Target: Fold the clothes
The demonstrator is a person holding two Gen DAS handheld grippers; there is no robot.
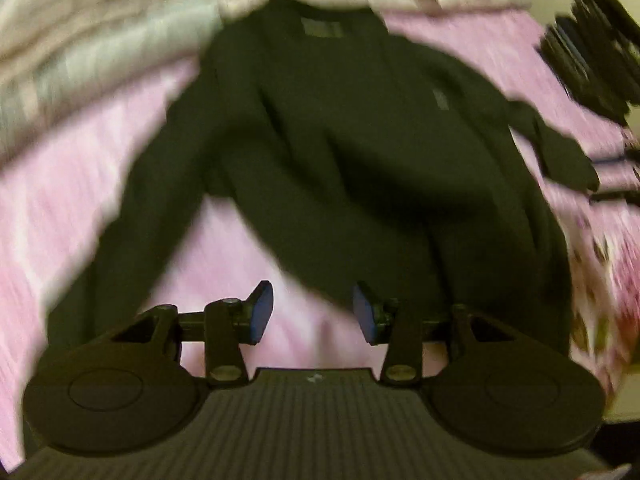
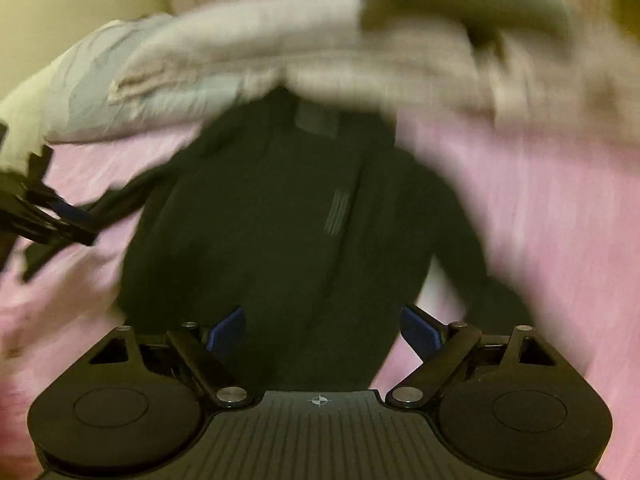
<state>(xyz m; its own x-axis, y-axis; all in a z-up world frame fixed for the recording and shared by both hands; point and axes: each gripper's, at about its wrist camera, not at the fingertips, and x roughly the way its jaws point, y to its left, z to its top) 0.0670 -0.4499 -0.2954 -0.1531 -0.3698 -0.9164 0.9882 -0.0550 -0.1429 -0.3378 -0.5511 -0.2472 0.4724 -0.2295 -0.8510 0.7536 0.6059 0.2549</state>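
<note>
A black long-sleeved top [image 1: 344, 140] lies spread on a pink bedsheet [image 1: 80, 184], collar at the far end; it also shows in the right wrist view [image 2: 280, 220]. My left gripper [image 1: 314, 312] is open and empty, above the sheet near the top's lower hem, between the left sleeve and the body. My right gripper [image 2: 322, 330] is open wide and empty, over the top's lower hem. In the right wrist view the left gripper [image 2: 60, 220] appears at the left edge by a sleeve. Both views are motion-blurred.
A pile of beige and grey bedding [image 1: 120, 20] lies beyond the collar, also in the right wrist view [image 2: 280, 60]. A dark object [image 1: 592, 48] sits at the far right. A flower-patterned cloth [image 1: 600, 272] borders the sheet on the right.
</note>
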